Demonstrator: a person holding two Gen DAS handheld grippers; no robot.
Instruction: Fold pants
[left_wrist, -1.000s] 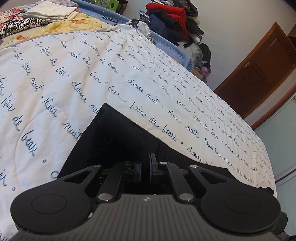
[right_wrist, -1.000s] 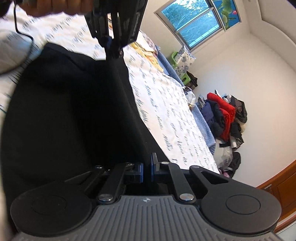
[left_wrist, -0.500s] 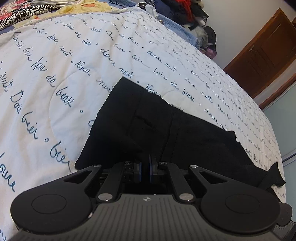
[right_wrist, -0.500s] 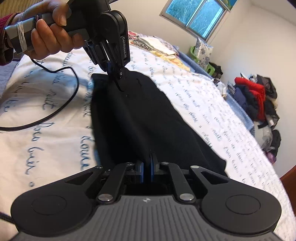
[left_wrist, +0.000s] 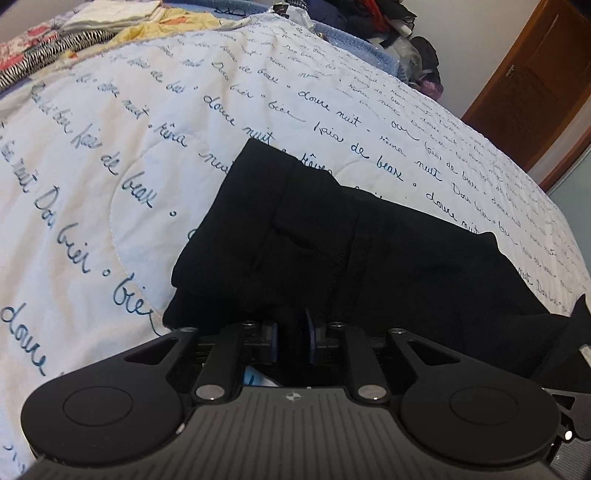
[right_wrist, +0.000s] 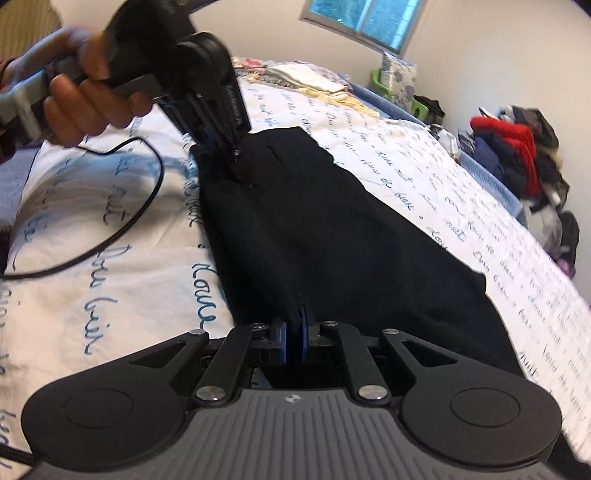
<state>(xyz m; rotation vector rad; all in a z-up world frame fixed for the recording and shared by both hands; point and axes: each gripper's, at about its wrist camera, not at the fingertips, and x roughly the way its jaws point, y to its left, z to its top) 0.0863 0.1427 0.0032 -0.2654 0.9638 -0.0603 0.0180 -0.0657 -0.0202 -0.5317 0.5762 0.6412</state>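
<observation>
The pants lie on the quilt of the bed, stretched along its near edge; the left tongs are opening over one end with cloth between them; the right tongs pinch the cloth at the other end; a cable loops on the quilt beside the pants, toward the near edge; folded linens lie at the bed's far end; a heap of clothes sits beyond the bed's far side
</observation>
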